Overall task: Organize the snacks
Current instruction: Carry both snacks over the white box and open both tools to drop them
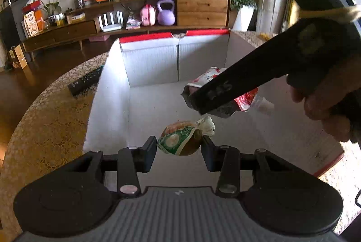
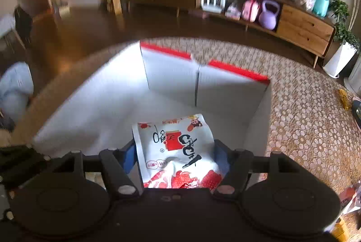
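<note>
Both snacks are over the open white box (image 1: 112, 93) on the bench (image 1: 45, 111), ready for dropping. The left gripper (image 1: 179, 147) has its fingers clamped on a green-wrapped bun (image 1: 180, 140); the right gripper (image 2: 176, 151) pinches a white-and-red snack bag (image 2: 178, 147). Next, each should probably lower and part its fingers inside the walls.

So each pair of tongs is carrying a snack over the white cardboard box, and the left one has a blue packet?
Not blue: the left wrist view shows the left tongs gripping a green-and-brown wrapped snack. The rest holds; both hang over the white cardboard box.
</note>
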A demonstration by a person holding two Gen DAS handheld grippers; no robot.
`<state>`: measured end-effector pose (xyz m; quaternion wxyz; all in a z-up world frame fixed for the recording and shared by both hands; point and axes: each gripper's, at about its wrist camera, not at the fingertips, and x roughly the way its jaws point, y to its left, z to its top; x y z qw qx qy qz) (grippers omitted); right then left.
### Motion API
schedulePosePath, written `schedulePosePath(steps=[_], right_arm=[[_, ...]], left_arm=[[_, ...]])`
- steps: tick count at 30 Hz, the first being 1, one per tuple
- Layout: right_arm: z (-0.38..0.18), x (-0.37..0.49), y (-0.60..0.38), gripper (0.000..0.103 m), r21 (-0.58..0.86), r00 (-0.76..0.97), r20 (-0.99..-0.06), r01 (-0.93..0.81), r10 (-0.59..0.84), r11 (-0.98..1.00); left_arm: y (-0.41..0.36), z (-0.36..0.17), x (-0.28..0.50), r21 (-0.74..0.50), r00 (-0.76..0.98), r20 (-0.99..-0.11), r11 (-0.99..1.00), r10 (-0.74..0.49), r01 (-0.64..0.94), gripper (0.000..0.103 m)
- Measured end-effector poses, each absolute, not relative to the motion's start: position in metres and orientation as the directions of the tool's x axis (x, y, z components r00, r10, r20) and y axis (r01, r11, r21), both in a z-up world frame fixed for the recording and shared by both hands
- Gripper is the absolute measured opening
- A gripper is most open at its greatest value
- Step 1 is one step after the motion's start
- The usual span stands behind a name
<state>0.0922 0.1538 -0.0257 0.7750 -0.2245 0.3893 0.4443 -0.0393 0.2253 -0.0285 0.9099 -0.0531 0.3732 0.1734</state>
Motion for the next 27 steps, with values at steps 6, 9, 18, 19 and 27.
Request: schedulePosePath(steps=[6,9,18,19,27], right_arm=[[-0.04,0.081,0.171,0.069,-0.135,0.357,-0.837,-0.87,0.414,0.475],[-0.044,0.074,0.175,0.069,-0.182,0.379,-0.837,-0.873,0.395,0.454],[-0.05,0.067,0.187,0.069,-0.21,0.374,-0.849,-0.887,0.374,0.41],[-0.051,0.067,0.188,0.069,-0.209,0.372,-0.849,-0.888,0.374,0.409],[-0.045,0.071,0.193,0.081,-0.242,0.403,-0.829,-0.884,0.389,0.399]], left_arm=[[0.225,-0.032,-0.033,0.06,0.624,-0.731,0.937,0.276,-0.344,0.042],[0.224,-0.033,-0.033,0.061,0.621,-0.735,0.938,0.273,-0.34,0.042],[0.222,-0.032,-0.031,0.069,0.609,-0.74,0.934,0.284,-0.351,0.044],[0.223,-0.032,-0.03,0.07,0.609,-0.74,0.933,0.286,-0.353,0.045],[0.222,-0.028,-0.03,0.077,0.596,-0.747,0.928,0.295,-0.363,0.046]])
